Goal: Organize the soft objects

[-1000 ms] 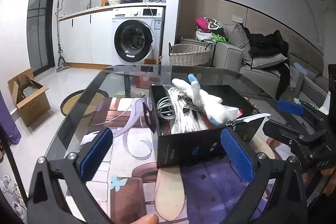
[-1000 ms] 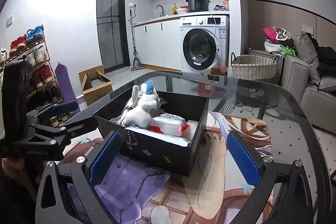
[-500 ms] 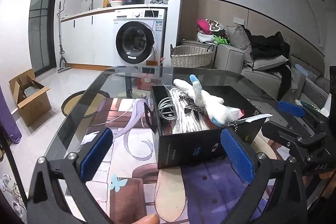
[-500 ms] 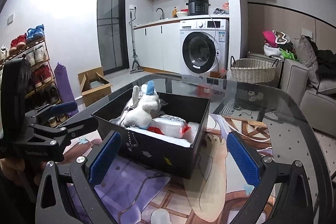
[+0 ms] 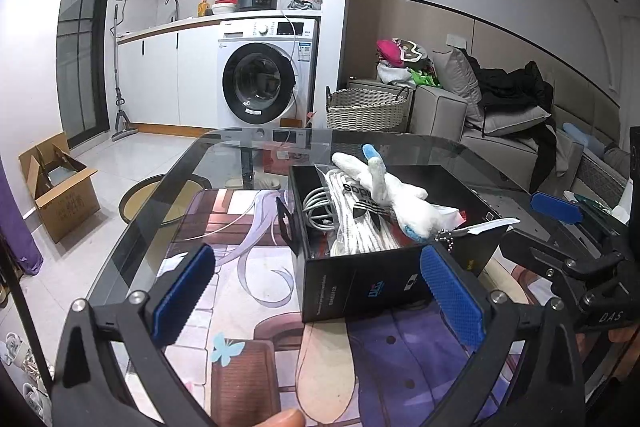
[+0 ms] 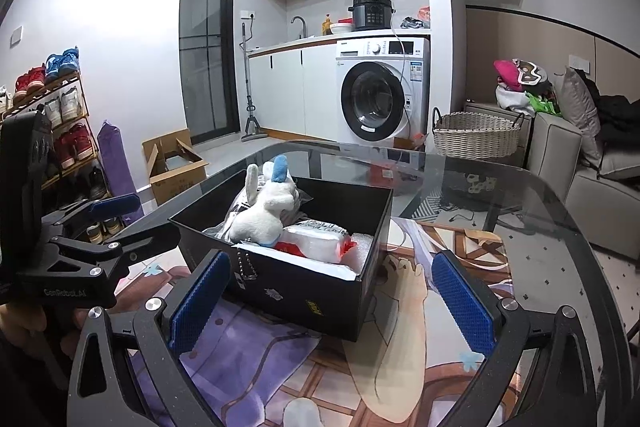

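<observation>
Plush rabbit (image 6: 267, 215), white with a blue ear, lies on top of the pile inside the black box (image 5: 360, 279), with white striped socks (image 5: 360, 223) and a coiled cable (image 5: 318, 209) beneath it and a wrapped packet (image 6: 316, 239) just beside it. Left gripper (image 5: 316, 297) hangs wide open and empty, box at its 12 o'clock. Right gripper (image 6: 330, 297) is spread wide too, holding nothing, box dead ahead on the printed mat (image 6: 400, 339).

- Your right gripper (image 6: 330, 301) hangs wide open, blue pads empty, before the black cardboard box (image 6: 304, 291).
- A white plush rabbit with blue ear (image 6: 266, 213) lies on a white plastic-wrapped packet (image 6: 316, 239) inside.
- Your left gripper (image 6: 108, 227) hovers beside the box.
</observation>
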A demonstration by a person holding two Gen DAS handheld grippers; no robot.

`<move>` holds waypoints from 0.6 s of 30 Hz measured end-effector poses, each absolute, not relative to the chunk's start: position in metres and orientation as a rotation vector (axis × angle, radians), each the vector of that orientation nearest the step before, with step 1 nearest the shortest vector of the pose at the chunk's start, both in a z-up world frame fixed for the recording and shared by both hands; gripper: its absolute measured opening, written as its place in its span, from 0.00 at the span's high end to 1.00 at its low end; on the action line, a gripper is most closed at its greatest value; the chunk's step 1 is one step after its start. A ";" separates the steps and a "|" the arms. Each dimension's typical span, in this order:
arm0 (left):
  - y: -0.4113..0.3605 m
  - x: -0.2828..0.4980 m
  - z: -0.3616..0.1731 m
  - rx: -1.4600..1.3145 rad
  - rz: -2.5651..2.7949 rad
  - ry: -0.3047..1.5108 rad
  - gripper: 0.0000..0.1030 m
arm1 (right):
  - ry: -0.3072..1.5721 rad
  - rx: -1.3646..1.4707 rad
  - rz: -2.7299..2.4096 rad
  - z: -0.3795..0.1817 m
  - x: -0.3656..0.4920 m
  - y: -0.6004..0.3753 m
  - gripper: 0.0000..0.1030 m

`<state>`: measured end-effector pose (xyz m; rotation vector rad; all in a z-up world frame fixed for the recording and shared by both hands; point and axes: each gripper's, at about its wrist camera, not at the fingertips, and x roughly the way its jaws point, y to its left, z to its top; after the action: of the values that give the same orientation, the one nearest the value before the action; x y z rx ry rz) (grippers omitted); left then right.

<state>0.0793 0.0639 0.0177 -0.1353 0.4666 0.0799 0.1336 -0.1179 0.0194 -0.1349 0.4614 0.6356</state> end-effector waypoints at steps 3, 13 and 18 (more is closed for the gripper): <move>0.064 0.079 0.017 -0.136 0.079 0.466 0.00 | 0.466 -0.131 0.634 0.020 0.134 -0.118 0.01; 0.064 0.078 0.018 -0.134 0.083 0.464 0.00 | 0.471 -0.131 0.631 0.020 0.137 -0.118 0.00; 0.064 0.078 0.018 -0.134 0.083 0.465 0.00 | 0.470 -0.130 0.630 0.020 0.137 -0.118 0.00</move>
<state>0.0785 0.0639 0.0178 -0.1337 0.4651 0.0832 0.1366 -0.1177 0.0200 -0.1302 0.4697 0.6296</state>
